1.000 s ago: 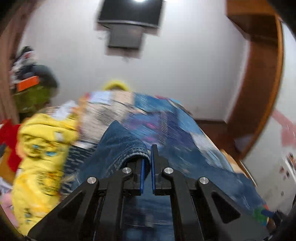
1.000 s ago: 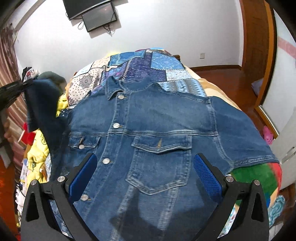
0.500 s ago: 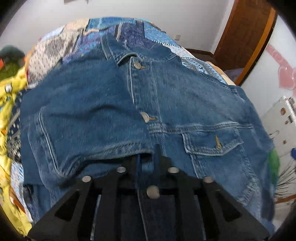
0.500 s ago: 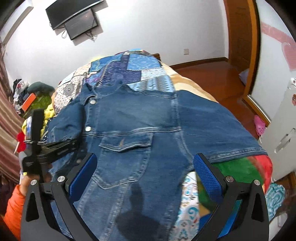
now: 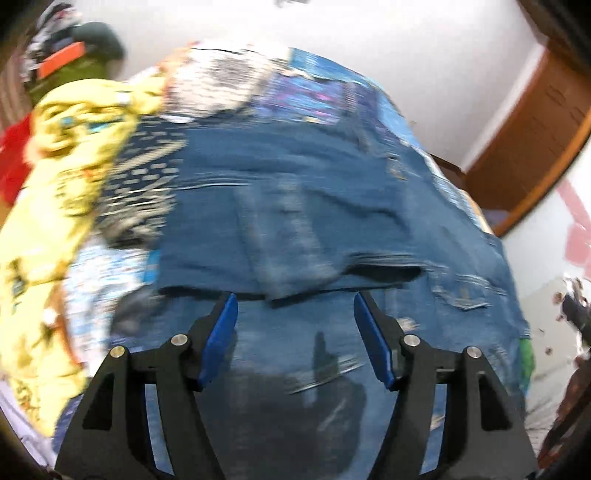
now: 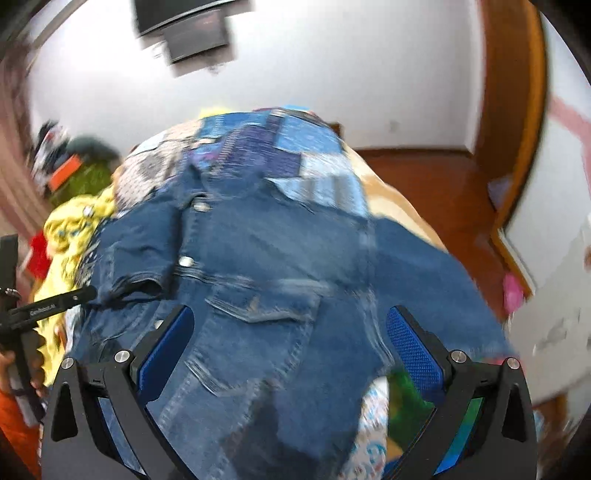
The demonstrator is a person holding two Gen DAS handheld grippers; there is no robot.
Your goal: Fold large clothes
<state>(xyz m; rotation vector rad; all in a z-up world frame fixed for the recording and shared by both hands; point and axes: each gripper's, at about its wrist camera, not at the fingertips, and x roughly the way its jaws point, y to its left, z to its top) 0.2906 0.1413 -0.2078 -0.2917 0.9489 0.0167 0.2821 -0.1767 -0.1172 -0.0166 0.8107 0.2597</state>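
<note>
Now the left gripper [image 5: 294, 314] has just been opening, nothing between its blue pads, the folded sleeve [image 5: 295, 236] just beyond them. Only the right wrist view shows the right gripper [image 6: 290, 332], spread wide over the denim jacket [image 6: 280, 295], and the wall screen [image 6: 184, 33].

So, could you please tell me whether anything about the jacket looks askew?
Only one sleeve of the denim jacket is folded across its front; the other sleeve is spread out over the bed edge, so it lies lopsided.
</note>
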